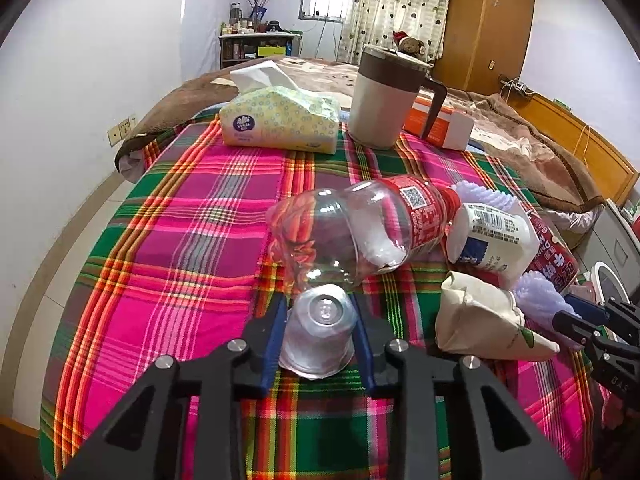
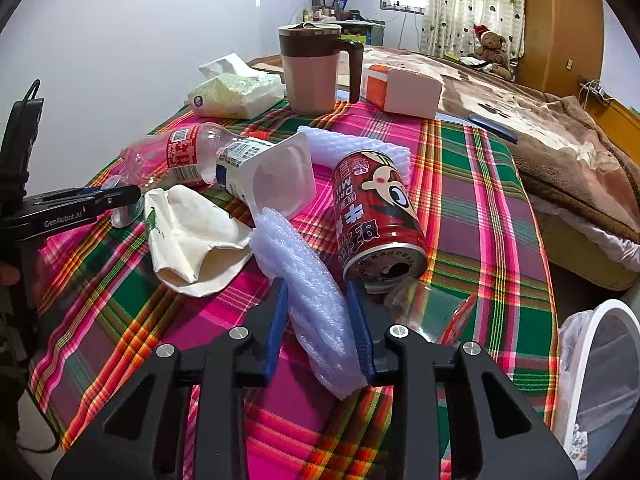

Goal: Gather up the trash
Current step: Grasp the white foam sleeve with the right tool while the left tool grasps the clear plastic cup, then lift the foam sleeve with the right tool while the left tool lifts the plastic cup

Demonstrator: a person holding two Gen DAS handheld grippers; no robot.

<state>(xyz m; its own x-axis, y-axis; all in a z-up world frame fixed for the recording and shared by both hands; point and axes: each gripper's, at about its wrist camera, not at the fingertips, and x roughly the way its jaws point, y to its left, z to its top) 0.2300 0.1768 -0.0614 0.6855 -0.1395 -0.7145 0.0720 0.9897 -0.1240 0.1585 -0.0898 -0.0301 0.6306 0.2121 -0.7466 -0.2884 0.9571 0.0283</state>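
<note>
Gripping a clear cup (image 1: 322, 330), the left tool (image 1: 320, 312) reads "GenRobot.AI"; right tool (image 2: 316, 300) clamps foam wrap (image 2: 312, 292).

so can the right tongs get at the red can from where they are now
Probably not right away: the right tongs are shut on a foam sleeve. The red can lies on its side just beyond them, nothing covering it, so it looks reachable once the foam is dropped.

Plaid tablecloth (image 1: 192, 240) in hot pink, green and orange stripes. Red can (image 2: 376, 216) printed with a cartoon face and white characters. Clear bottle (image 1: 360, 228) wrapped in a red label. Cream paper cup (image 2: 192, 236), crumpled. Pale lilac foam sleeve (image 2: 316, 304). Brown-and-beige mug (image 1: 384, 100). Yellow ring-patterned tissue pack (image 1: 280, 124). Heart-dotted curtain (image 1: 396, 4) behind.
</note>
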